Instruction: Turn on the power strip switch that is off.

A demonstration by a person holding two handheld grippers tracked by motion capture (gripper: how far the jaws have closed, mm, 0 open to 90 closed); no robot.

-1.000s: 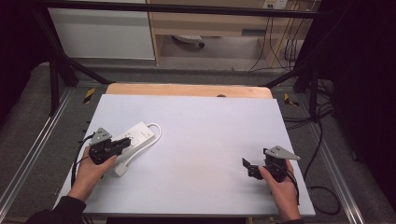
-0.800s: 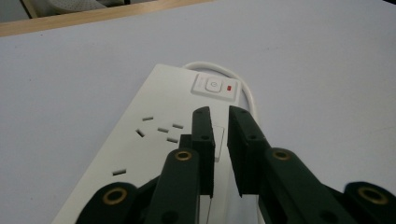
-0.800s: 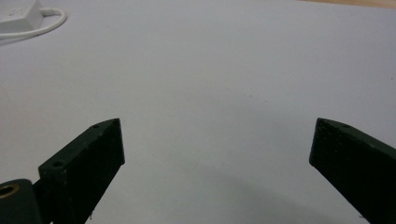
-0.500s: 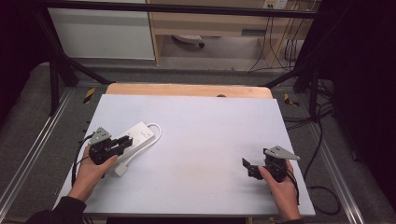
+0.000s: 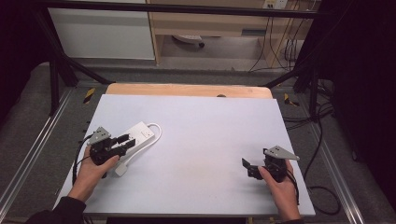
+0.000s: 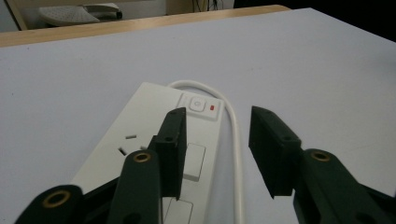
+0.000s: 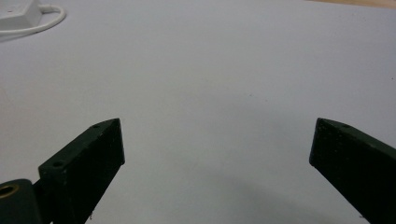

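A white power strip [image 5: 141, 132] lies on the left of the white tabletop [image 5: 210, 121], its white cord [image 5: 157, 134] looping round the far end and running back to a plug [image 5: 120, 169]. My left gripper [image 5: 125, 142] hovers over the strip's near end. In the left gripper view its jaws have just been opening: my left gripper [image 6: 217, 140] stands open above the strip [image 6: 154, 109] and cord [image 6: 236, 144], pinching nothing. A switch with a red light [image 6: 201, 103] sits beyond. My right gripper [image 5: 247, 168] rests at the front right, and my right gripper [image 7: 217, 149] is open wide over bare table.
A wooden board edge [image 5: 187, 89] runs along the table's back. Metal frame rails [image 5: 56, 79] flank both sides. Cables [image 5: 322, 140] trail over the floor at the right. The strip's far corner [image 7: 18, 11] and cord [image 7: 49, 21] show in the right gripper view.
The left gripper's jaws have parted over the power strip. Both hands have stayed where they were, and the strip has not shifted.
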